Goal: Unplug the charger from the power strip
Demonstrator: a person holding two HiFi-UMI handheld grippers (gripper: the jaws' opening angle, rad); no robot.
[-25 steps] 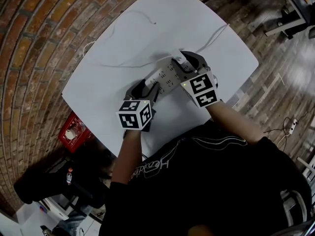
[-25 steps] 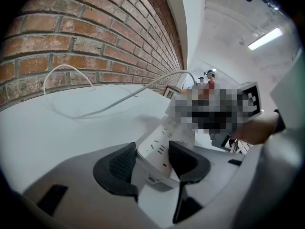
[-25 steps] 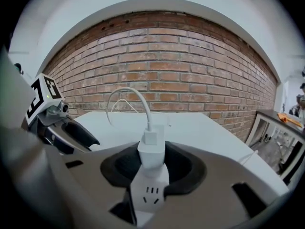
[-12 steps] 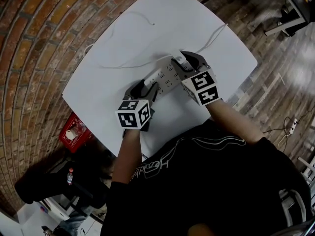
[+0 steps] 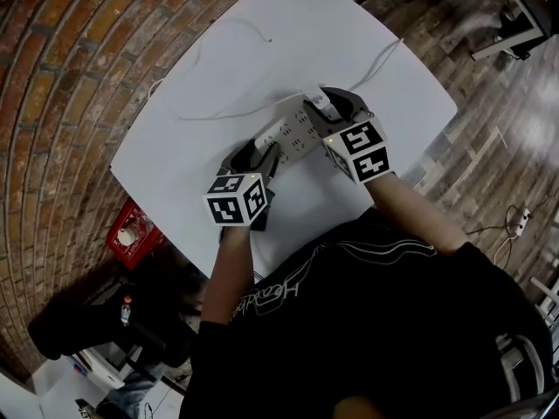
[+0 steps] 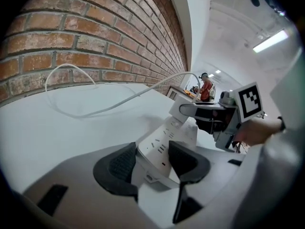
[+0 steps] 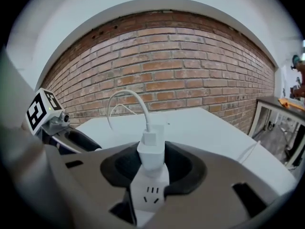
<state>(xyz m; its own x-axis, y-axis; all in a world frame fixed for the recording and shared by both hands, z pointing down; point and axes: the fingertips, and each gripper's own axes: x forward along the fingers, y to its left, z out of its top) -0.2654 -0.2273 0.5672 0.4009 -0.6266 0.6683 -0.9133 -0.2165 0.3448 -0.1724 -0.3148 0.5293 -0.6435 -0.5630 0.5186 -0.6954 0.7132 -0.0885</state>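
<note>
A white power strip (image 5: 297, 131) lies in the middle of the white table (image 5: 201, 164). My left gripper (image 5: 258, 153) is shut on its near end; in the left gripper view both dark pads (image 6: 124, 163) press the strip (image 6: 164, 142) from either side. A white charger (image 5: 321, 105) stands plugged into the strip's far end, its thin cable (image 7: 126, 99) looping away toward the wall. My right gripper (image 5: 336, 103) is shut on the charger, and in the right gripper view the charger (image 7: 151, 154) stands upright between the jaws above the strip (image 7: 150, 191).
The strip's own white cable (image 5: 218, 114) and a second cable (image 5: 384, 59) trail across the table's far half. A brick wall (image 7: 167, 75) runs behind the table. A red crate (image 5: 131, 234) sits on the floor at the table's left edge.
</note>
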